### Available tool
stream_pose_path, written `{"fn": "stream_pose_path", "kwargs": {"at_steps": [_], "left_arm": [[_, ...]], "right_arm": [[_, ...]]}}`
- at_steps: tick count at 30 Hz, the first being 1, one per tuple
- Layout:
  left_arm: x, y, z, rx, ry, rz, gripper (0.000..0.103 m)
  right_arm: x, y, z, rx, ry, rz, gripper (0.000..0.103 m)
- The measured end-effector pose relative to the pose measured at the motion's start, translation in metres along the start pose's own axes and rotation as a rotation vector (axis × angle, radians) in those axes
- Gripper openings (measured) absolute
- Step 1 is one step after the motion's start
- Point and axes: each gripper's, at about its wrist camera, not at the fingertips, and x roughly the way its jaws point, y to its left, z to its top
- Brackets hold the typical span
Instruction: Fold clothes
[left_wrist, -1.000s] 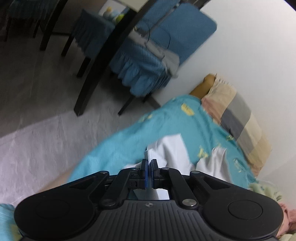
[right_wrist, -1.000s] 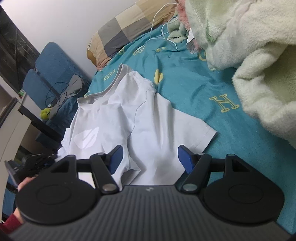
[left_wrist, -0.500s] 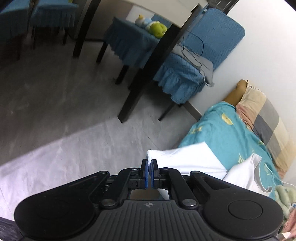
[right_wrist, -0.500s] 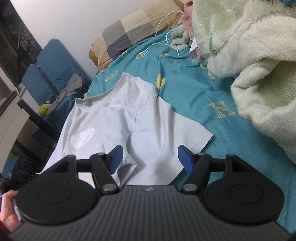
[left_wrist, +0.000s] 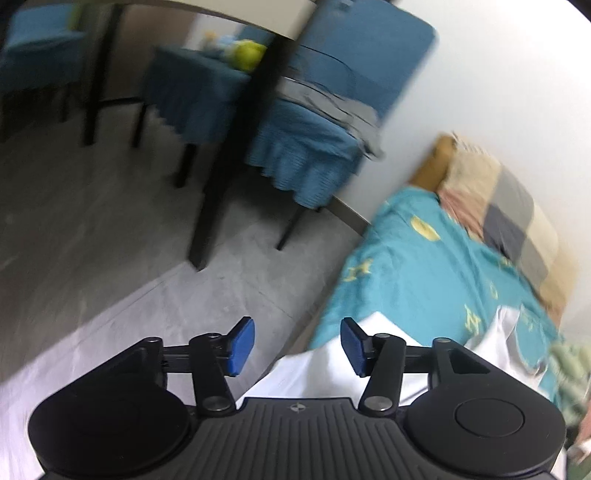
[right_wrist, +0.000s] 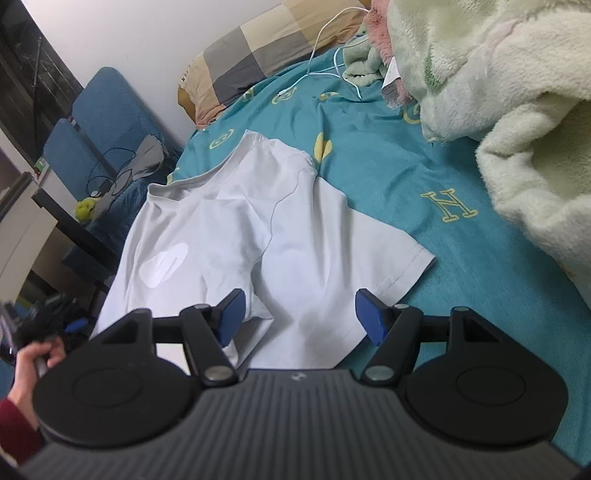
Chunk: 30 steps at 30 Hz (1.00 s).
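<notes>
On the teal patterned bed sheet (right_wrist: 388, 177), spread flat: white short-sleeved cotton T-shirt (right_wrist: 229, 229), collar toward the checked pillow (right_wrist: 258, 51), hem toward both grippers, long axis running away from them. Nearest its sleeve and side seam: right gripper (right_wrist: 299, 315), jaws wide apart, empty, hovering just above the fabric. Off the shirt's far side edge, by the bed's rim: left gripper (left_wrist: 297, 345), also spread open, holding nothing. Beyond the sleeve, well apart: fluffy pale green blanket (right_wrist: 498, 92).
</notes>
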Motion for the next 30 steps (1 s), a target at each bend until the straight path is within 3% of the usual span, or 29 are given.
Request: {"fn": "stream_pose_path", "kwargs": {"at_steps": [4,5,7,8,9,12,16,23,26,30], "left_arm": [[0.040,-0.028,0.001,0.121,0.055,-0.003,0.057],[0.047,-0.033,0.000,0.145,0.066,0.001,0.051],[0.055,-0.040,-0.004,0.180,0.079,0.007,0.028],[0.058,-0.044,-0.005,0.193,0.087,0.013,0.007],[0.059,-0.047,-0.006,0.208,0.091,0.020,0.002],[0.050,-0.052,-0.005,0.257,0.057,0.034,0.000],[0.024,-0.050,0.015,0.221,-0.034,0.039,0.000],[0.014,-0.050,0.053,0.207,-0.175,0.273,0.000],[0.034,-0.044,0.051,0.188,-0.132,0.341,0.000],[0.042,-0.032,0.036,0.111,-0.108,0.293,0.005]], "right_arm": [[0.014,0.001,-0.001,-0.031,0.017,-0.014,0.068],[0.018,0.001,-0.001,-0.032,0.023,-0.016,0.068],[0.023,0.000,-0.002,-0.032,0.032,-0.018,0.068],[0.024,0.000,-0.003,-0.031,0.035,-0.020,0.068],[0.025,-0.001,-0.003,-0.027,0.037,-0.019,0.068],[0.023,-0.002,-0.003,-0.016,0.037,-0.014,0.068],[0.018,-0.002,-0.002,-0.011,0.028,-0.011,0.068],[0.011,-0.001,0.001,-0.015,0.002,-0.020,0.068],[0.014,-0.001,0.001,-0.024,0.000,-0.031,0.068],[0.019,-0.002,0.001,-0.032,0.007,-0.037,0.068]]}}
